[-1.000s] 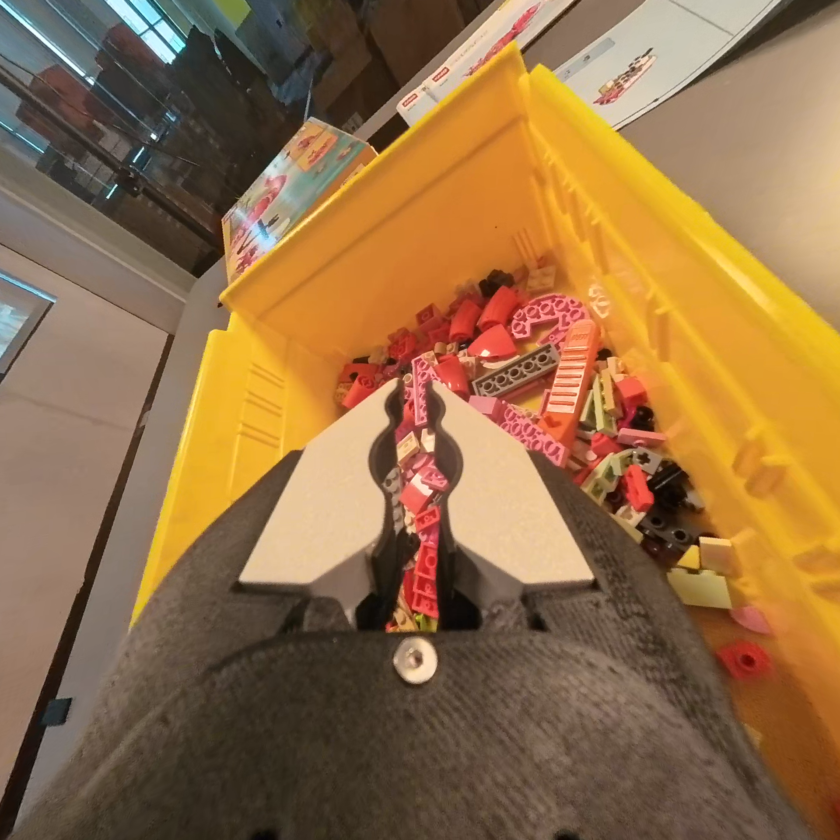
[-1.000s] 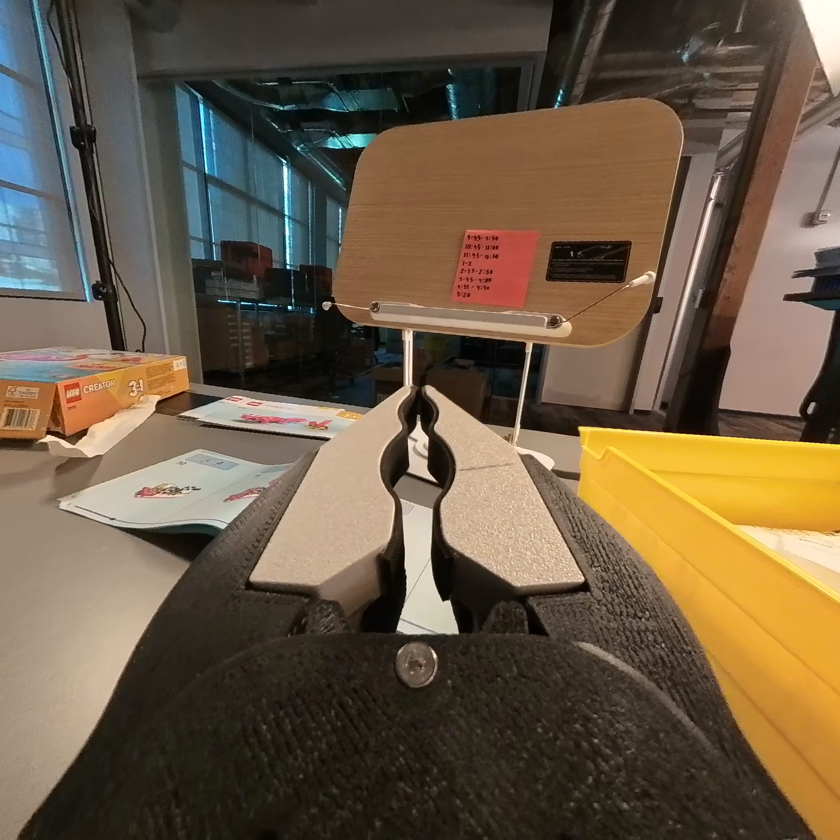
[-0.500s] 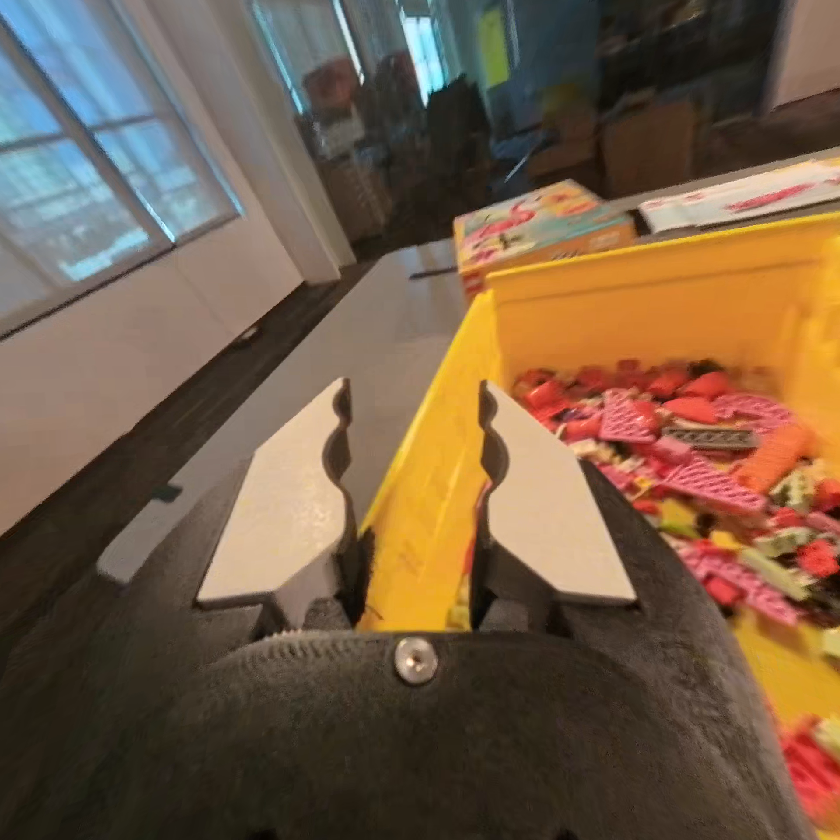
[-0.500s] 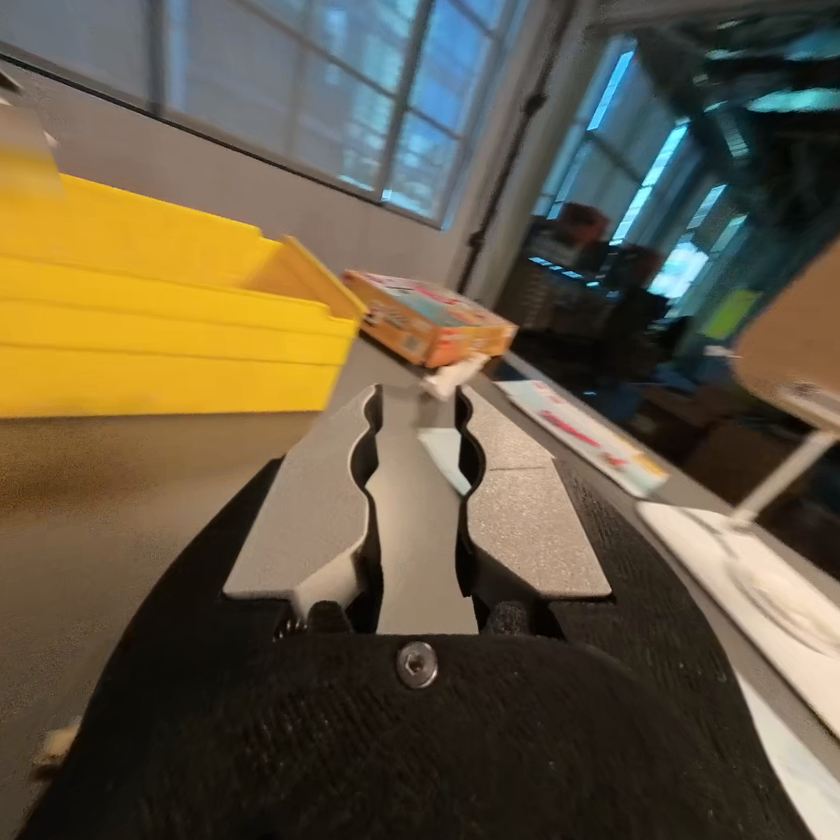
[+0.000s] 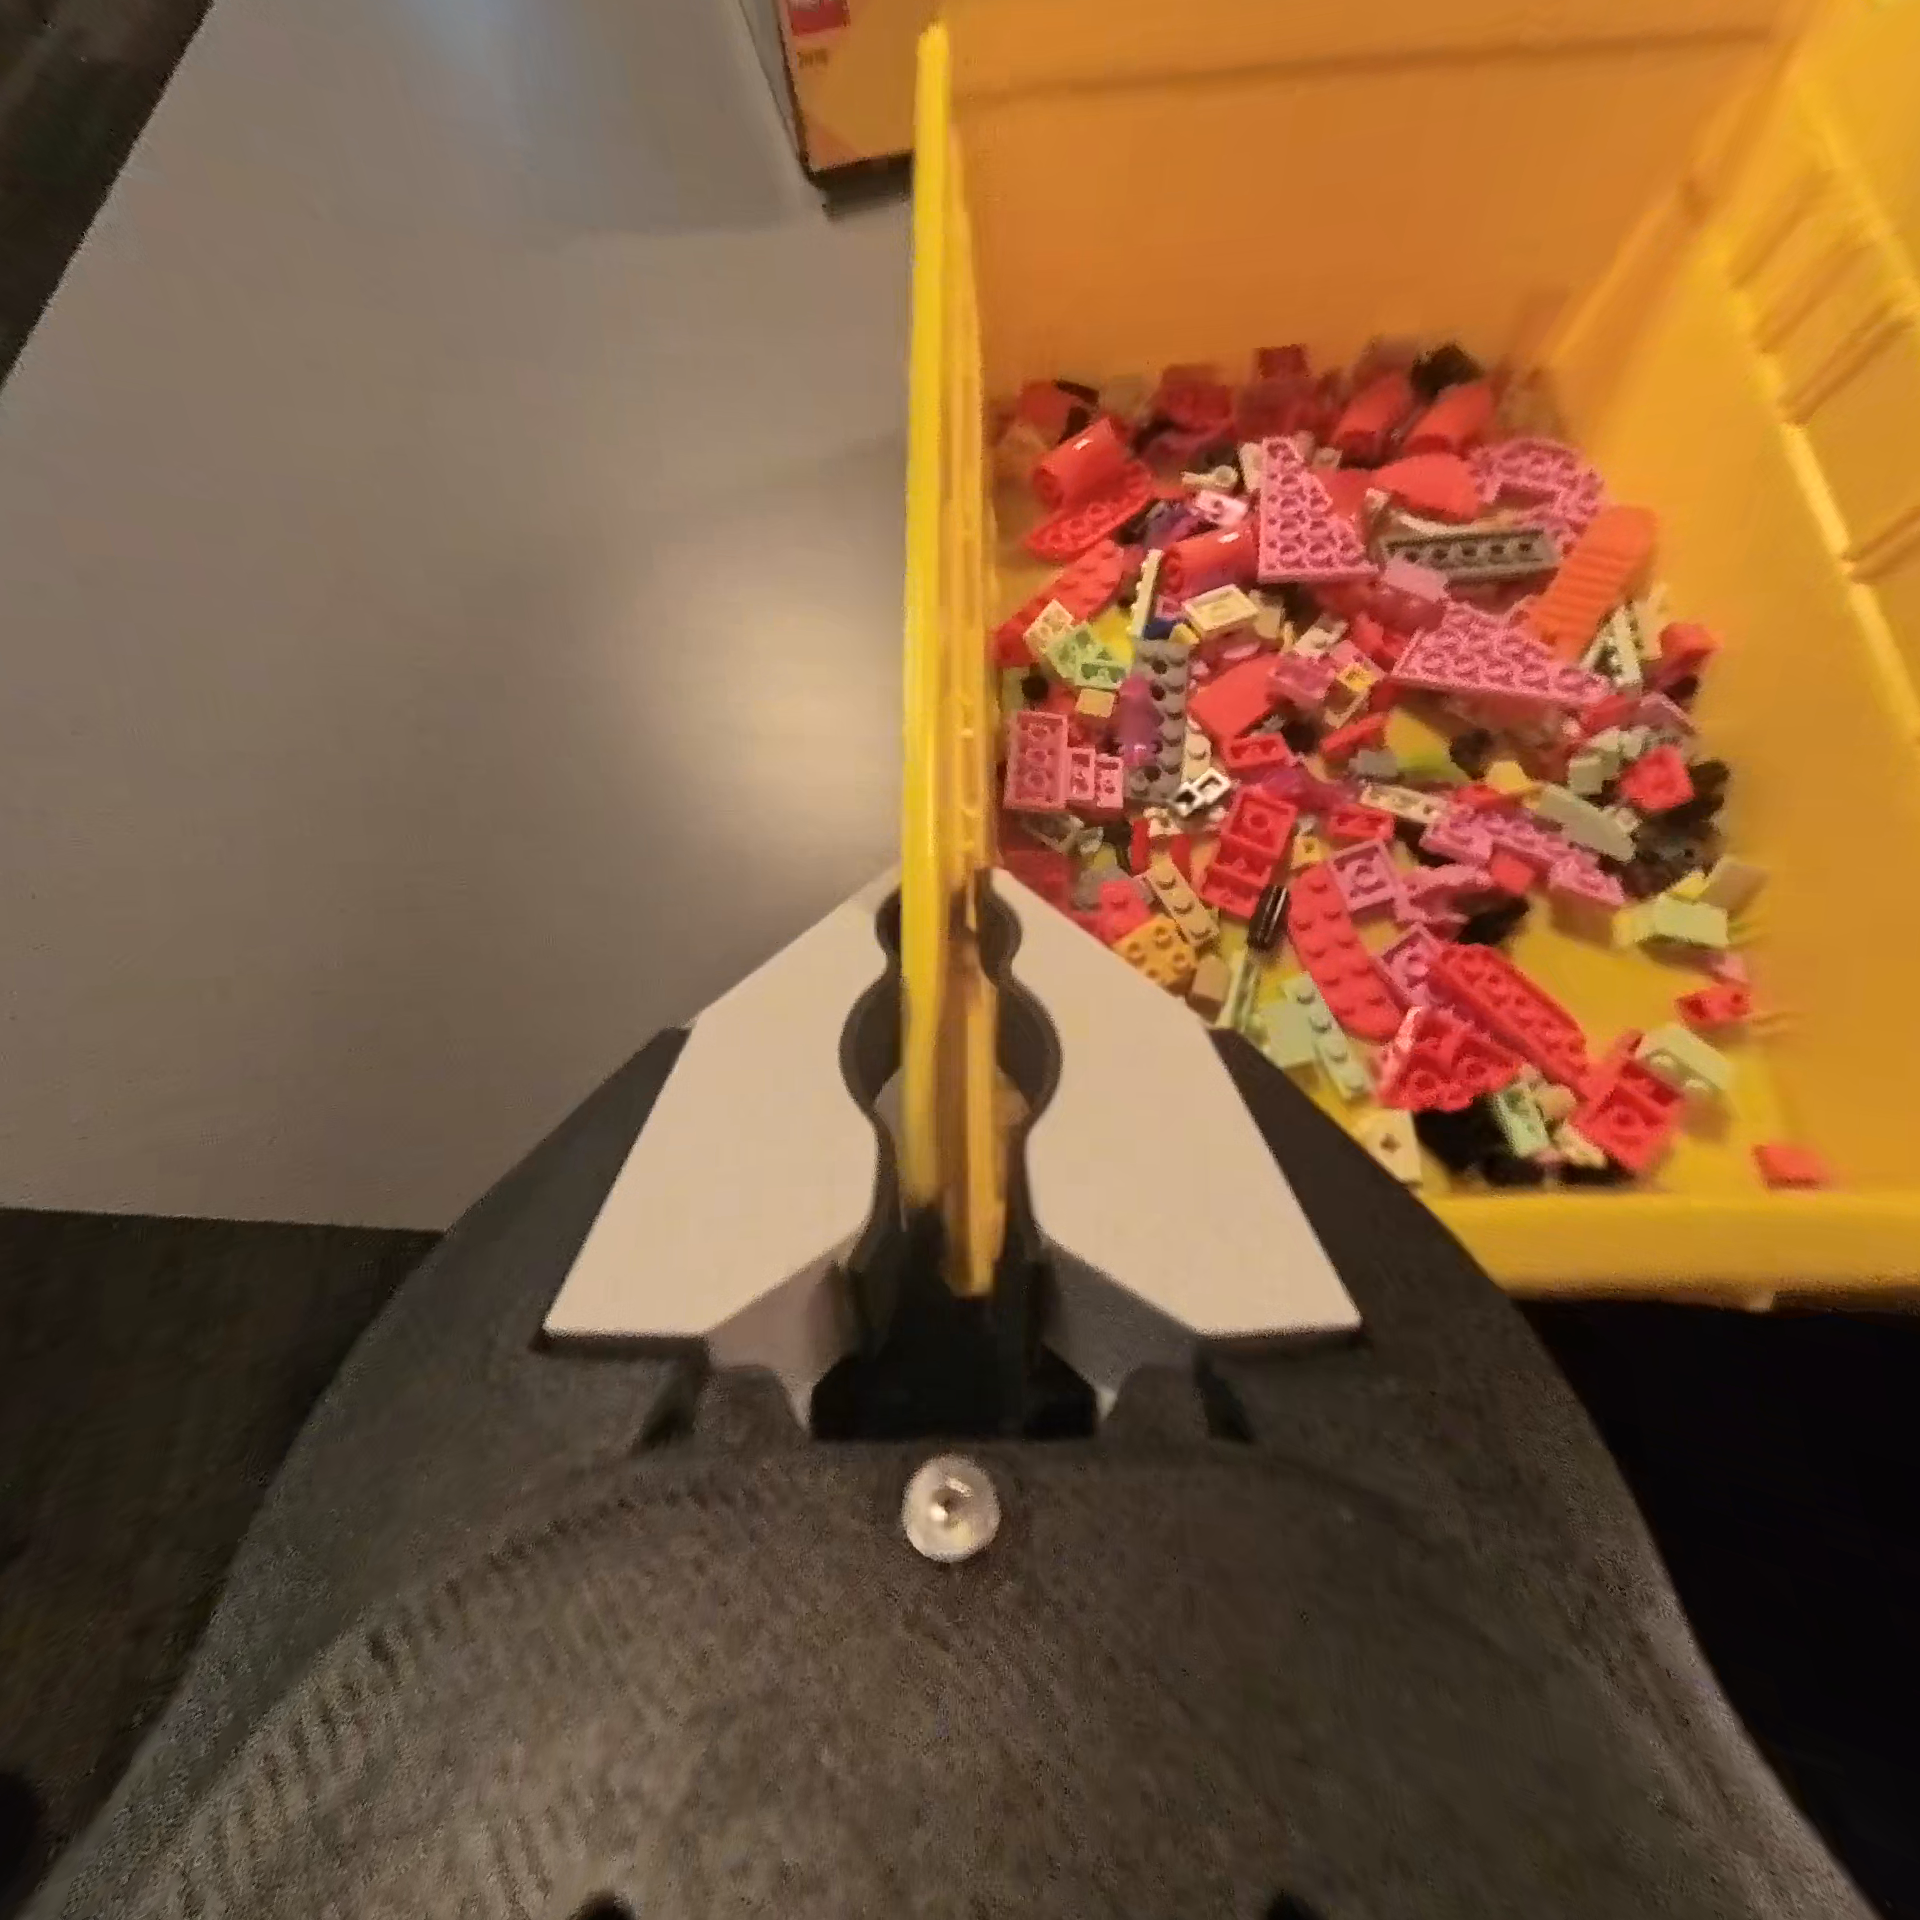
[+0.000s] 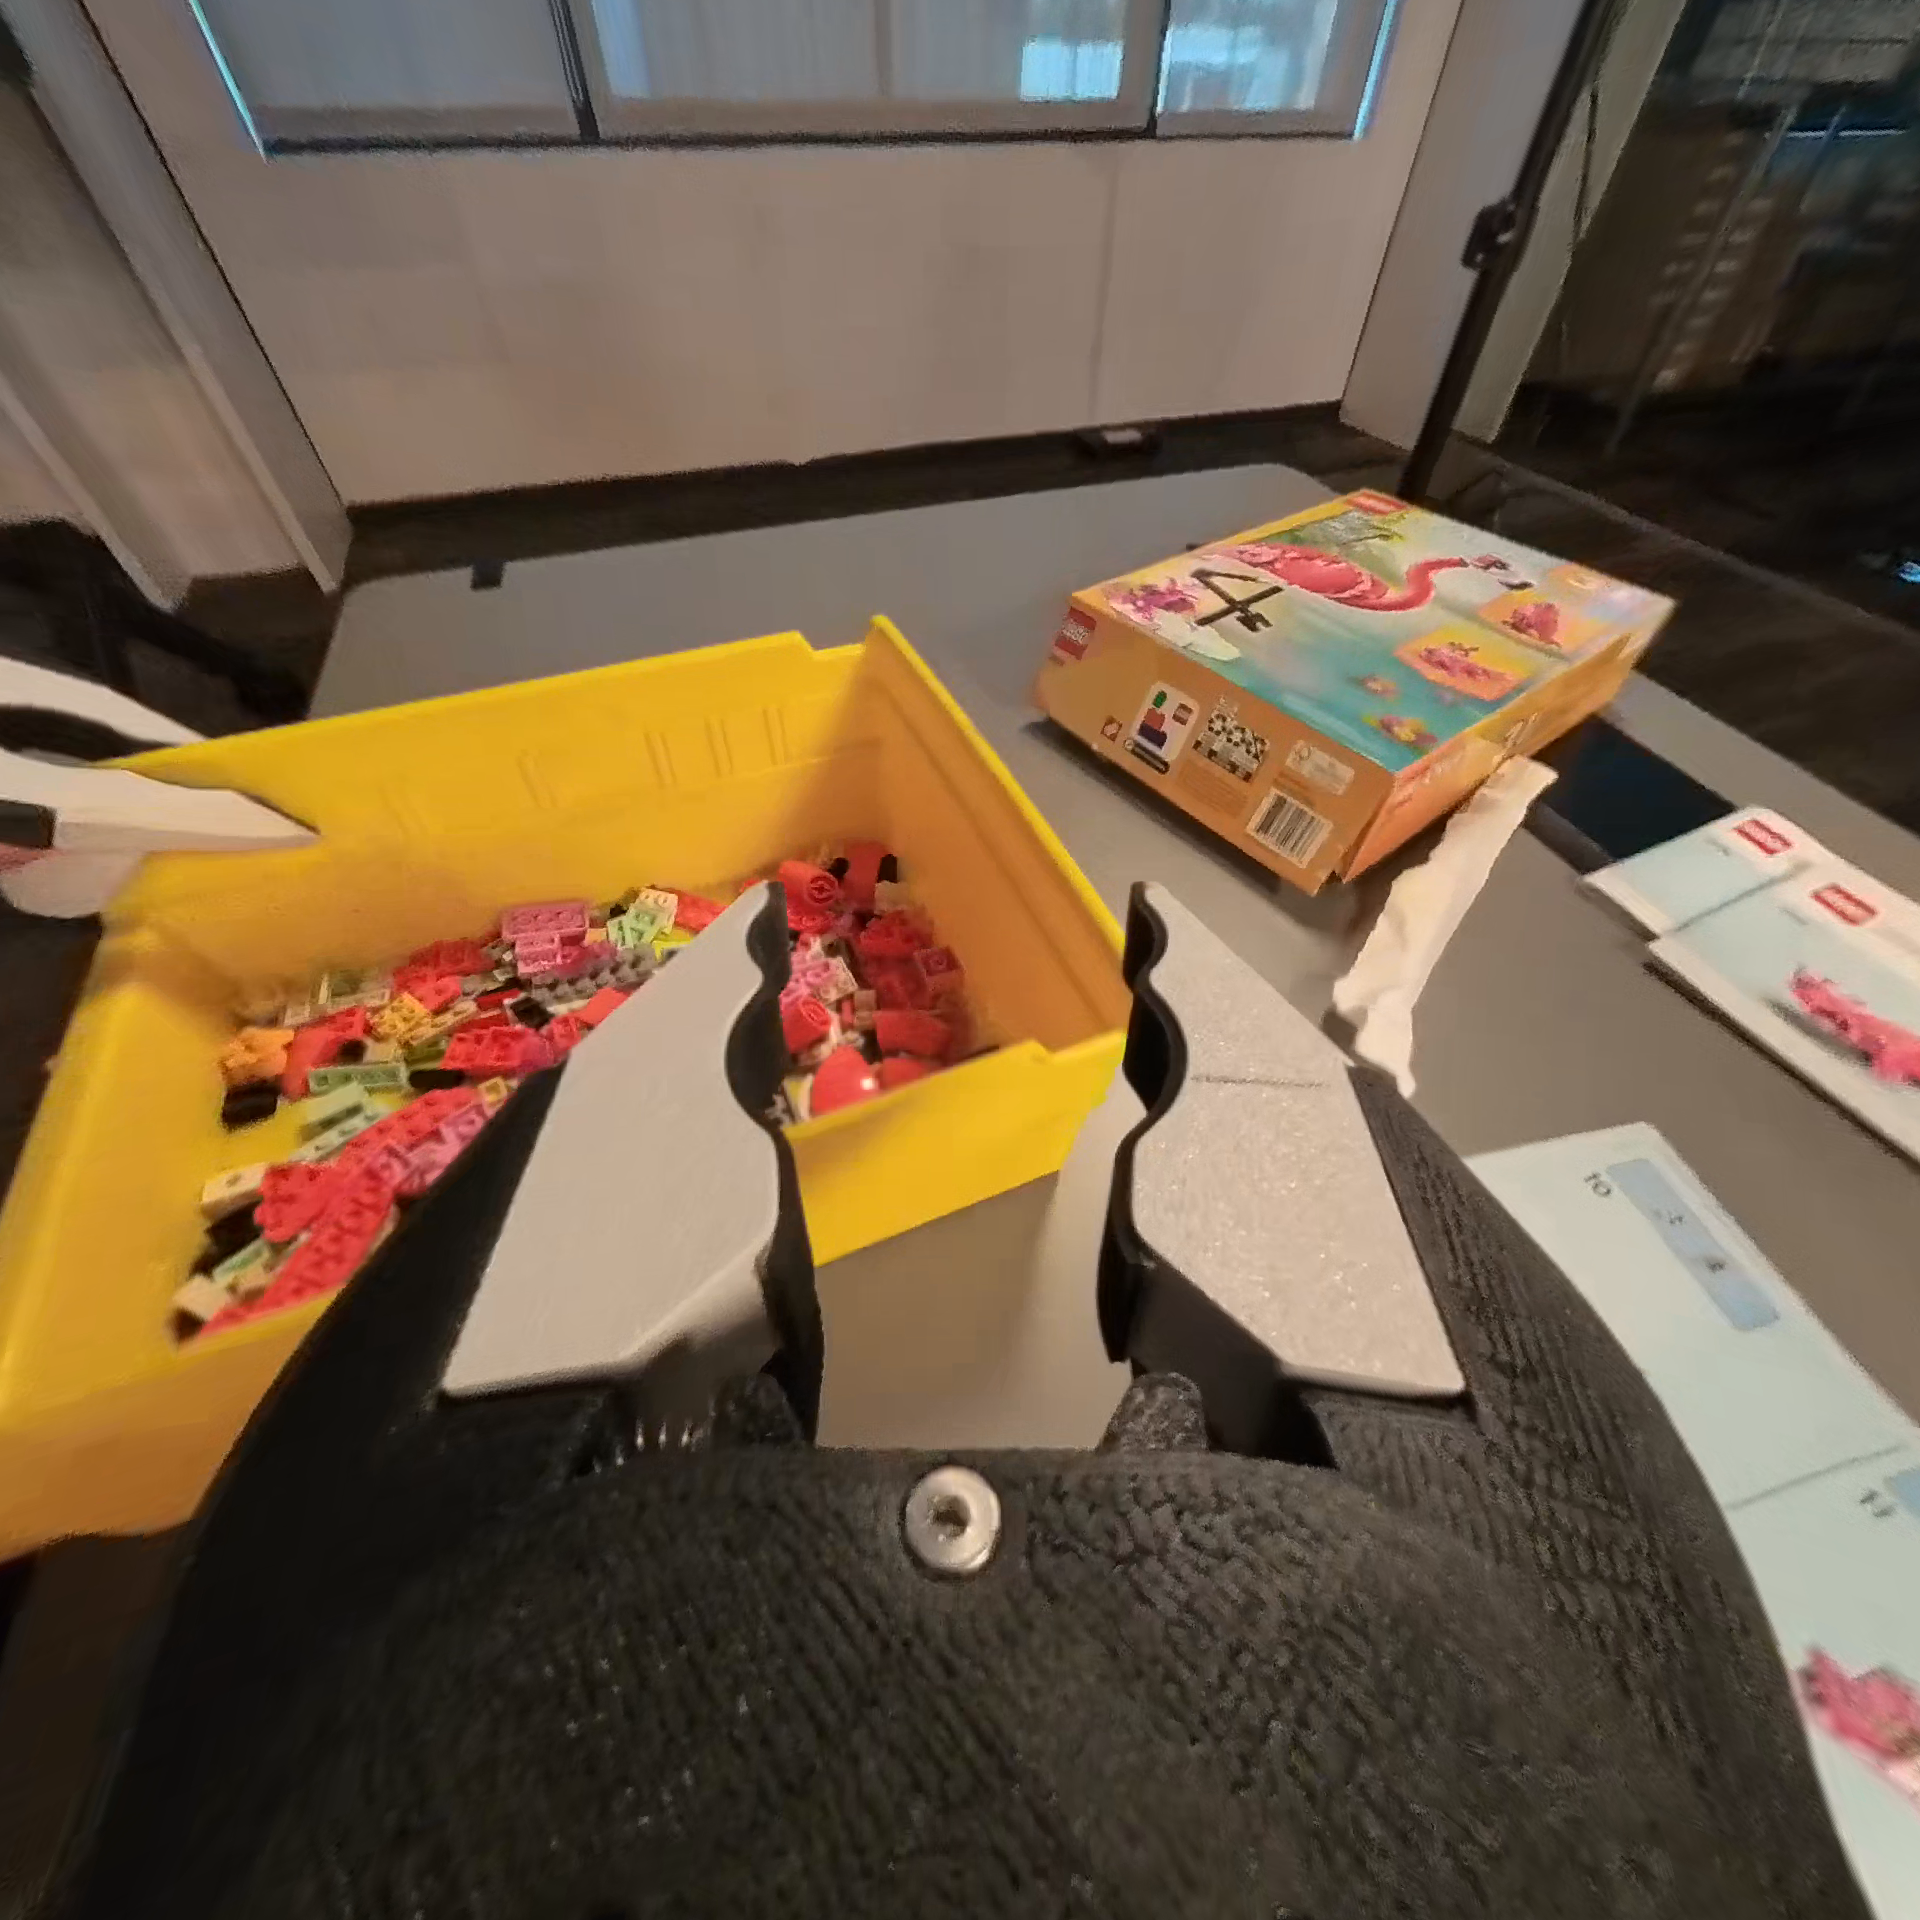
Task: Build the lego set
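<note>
Right now the left gripper [image 5: 943,904] is clamped on the side wall of a yellow bin [image 5: 940,520], one finger outside the wall and one inside, with both pads pressed against the thin plastic edge that runs up between them. Inside the bin lies a loose heap of small building bricks [image 5: 1351,748], mostly red and pink, with some pale green, grey, orange and black pieces mixed in; they cover the floor of the bin and thin out toward the near wall. The bin stands on a grey table [image 5: 416,623], and a corner of a cardboard box [image 5: 831,94] shows just beyond its far end. The right gripper [image 6: 951,904] is spread wide and holds nothing; it hangs over the near right corner of the same bin [image 6: 582,727], its left finger [image 6: 675,1039] above the bricks [image 6: 520,997] and its right finger [image 6: 1226,1060] outside the wall, neither touching the plastic as far as can be seen. In that view the left gripper's pale fingers [image 6: 156,821] show at the bin's far left wall. To the right on the table [image 6: 987,582] lie the colourful box [image 6: 1351,675], a crumpled white bag [image 6: 1444,914] leaning against it, and several pale blue booklets [image 6: 1766,966].
</note>
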Action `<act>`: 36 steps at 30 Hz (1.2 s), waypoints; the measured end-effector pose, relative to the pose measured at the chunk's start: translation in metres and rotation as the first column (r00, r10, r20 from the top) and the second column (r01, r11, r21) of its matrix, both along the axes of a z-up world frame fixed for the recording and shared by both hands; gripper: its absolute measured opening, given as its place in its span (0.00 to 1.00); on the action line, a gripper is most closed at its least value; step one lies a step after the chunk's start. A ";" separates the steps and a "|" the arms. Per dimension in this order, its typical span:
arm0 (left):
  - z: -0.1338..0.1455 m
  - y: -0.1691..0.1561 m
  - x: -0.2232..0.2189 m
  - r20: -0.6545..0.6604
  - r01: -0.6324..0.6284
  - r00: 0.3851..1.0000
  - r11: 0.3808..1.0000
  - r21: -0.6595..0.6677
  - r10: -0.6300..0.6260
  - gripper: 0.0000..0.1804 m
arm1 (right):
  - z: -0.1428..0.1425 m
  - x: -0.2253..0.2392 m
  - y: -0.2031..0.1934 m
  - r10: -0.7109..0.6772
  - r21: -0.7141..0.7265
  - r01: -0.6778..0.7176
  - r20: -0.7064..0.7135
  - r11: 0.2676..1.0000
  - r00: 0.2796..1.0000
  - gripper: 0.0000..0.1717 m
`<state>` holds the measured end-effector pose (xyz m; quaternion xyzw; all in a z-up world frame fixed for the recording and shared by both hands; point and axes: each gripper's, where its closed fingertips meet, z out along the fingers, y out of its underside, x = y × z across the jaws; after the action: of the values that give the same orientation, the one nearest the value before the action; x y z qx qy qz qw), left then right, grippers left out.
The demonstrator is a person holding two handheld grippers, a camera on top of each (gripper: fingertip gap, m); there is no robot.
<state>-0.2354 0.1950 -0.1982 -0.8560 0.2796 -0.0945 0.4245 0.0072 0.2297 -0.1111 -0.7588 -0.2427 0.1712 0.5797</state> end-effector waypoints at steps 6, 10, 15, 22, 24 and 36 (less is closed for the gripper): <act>-0.003 -0.053 0.039 -0.024 0.140 0.990 0.989 -0.048 -0.141 0.11 | 0.017 -0.040 -0.012 0.190 -0.059 -0.180 0.293 0.982 0.937 0.24; 0.010 -0.064 0.042 -0.047 0.203 0.978 0.979 -0.016 -0.204 0.14 | 0.005 -0.060 -0.035 0.308 -0.106 -0.295 0.477 0.950 0.823 0.06; 0.059 -0.041 0.037 0.016 0.200 0.979 0.977 0.076 -0.201 0.11 | -0.017 -0.065 -0.051 0.396 -0.208 -0.340 0.568 0.917 0.721 0.00; 0.043 -0.023 0.107 -0.249 0.465 0.840 0.876 -0.125 -0.482 0.08 | -0.035 -0.067 -0.057 0.470 -0.287 -0.372 0.550 0.883 0.690 0.00; 0.023 -0.019 0.113 -0.383 0.494 0.744 0.837 -0.236 -0.547 0.07 | -0.034 -0.066 -0.059 0.487 -0.293 -0.389 0.535 0.873 0.690 0.00; -0.038 -0.014 0.104 -0.447 0.391 0.390 0.585 -0.711 -0.805 0.05 | -0.021 -0.041 -0.058 0.463 -0.274 -0.375 0.460 0.886 0.757 0.00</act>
<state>-0.1319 0.1810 -0.2365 -0.7206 0.6916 0.0389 -0.0308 -0.0338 0.1717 -0.1326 -0.7476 -0.5371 0.1079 0.3755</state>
